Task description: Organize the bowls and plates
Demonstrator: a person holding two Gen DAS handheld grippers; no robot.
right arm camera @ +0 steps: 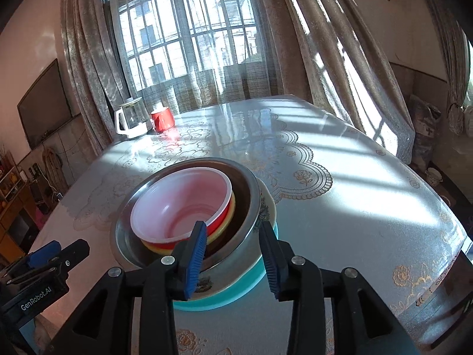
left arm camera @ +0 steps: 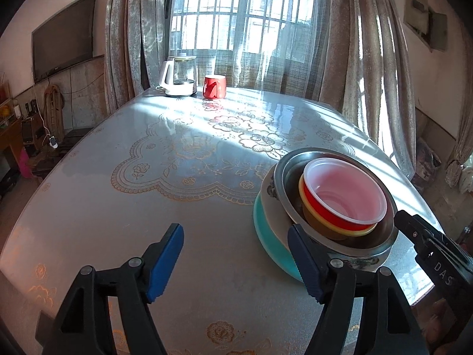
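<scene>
A stack of dishes stands on the table: a teal plate (left arm camera: 267, 233) at the bottom, a white floral plate (left arm camera: 267, 192), a steel bowl (left arm camera: 381, 238), a yellow-rimmed bowl (left arm camera: 357, 230) and a red bowl with a white inside (left arm camera: 344, 190) on top. In the right wrist view the same stack shows: teal plate (right arm camera: 245, 288), steel bowl (right arm camera: 249, 190), red bowl (right arm camera: 180, 199). My left gripper (left arm camera: 236, 259) is open and empty, just left of the stack. My right gripper (right arm camera: 233, 259) is open, its jaws astride the steel bowl's near rim.
A white kettle (left arm camera: 179, 77) and a red mug (left arm camera: 215, 87) stand at the table's far edge by the curtained window. The lace-patterned tablecloth (left arm camera: 165, 177) covers the table. A TV (left arm camera: 63, 35) hangs on the left wall.
</scene>
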